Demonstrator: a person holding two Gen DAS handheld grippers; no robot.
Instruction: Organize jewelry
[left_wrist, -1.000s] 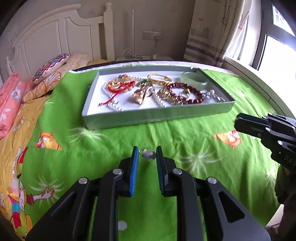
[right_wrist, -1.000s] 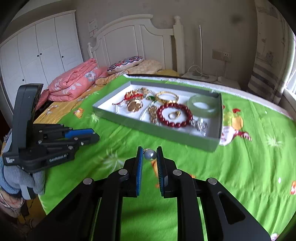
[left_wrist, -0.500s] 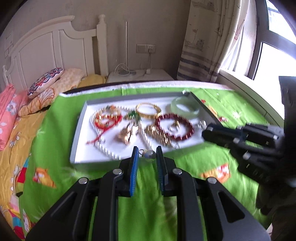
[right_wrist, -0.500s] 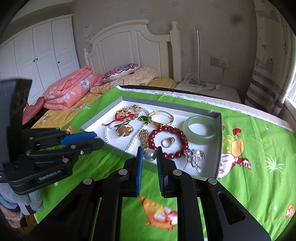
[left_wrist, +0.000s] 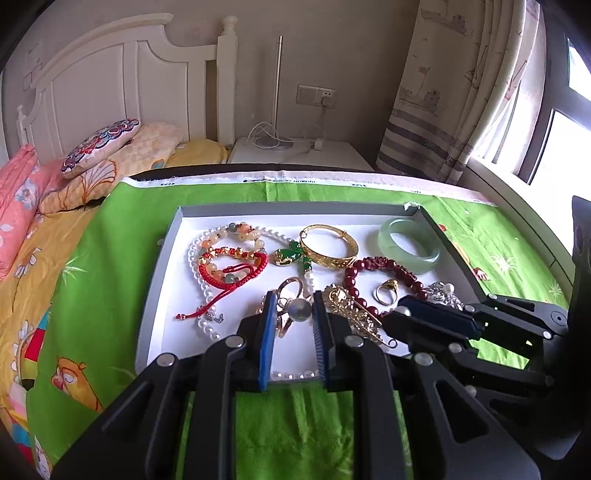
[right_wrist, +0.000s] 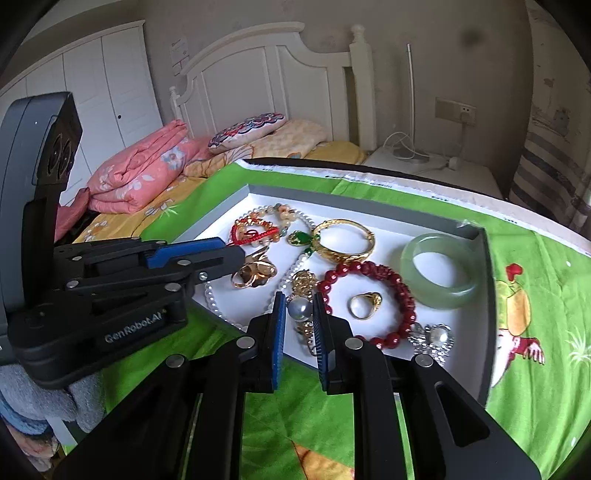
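Note:
A grey tray (left_wrist: 159, 266) with a white floor lies on the green blanket and holds several pieces of jewelry. Among them are a jade bangle (left_wrist: 408, 245), a gold bangle (left_wrist: 328, 245), a dark red bead bracelet (left_wrist: 384, 266) and a gold ring (left_wrist: 386, 291). My left gripper (left_wrist: 293, 306) hangs over the tray's near part, shut on a grey pearl earring (left_wrist: 300, 310). My right gripper (right_wrist: 299, 302) is shut on a second pearl earring (right_wrist: 298, 307), above the near edge of the tray (right_wrist: 484, 295). Each gripper shows in the other's view: the right gripper (left_wrist: 397, 312) and the left gripper (right_wrist: 231, 254).
Pillows (left_wrist: 99, 146) and a folded pink quilt (right_wrist: 140, 173) lie by the white headboard (right_wrist: 266, 74). Behind the bed stands a nightstand (left_wrist: 299, 155) with cables. A curtain (left_wrist: 447, 92) and a window are at the right. A red cord bracelet (left_wrist: 236, 269) and a silver brooch (right_wrist: 432, 338) also lie in the tray.
Both grippers have moved forward from above the green blanket to over the tray's near part, each still holding its pearl earring. They now stand closer to each other.

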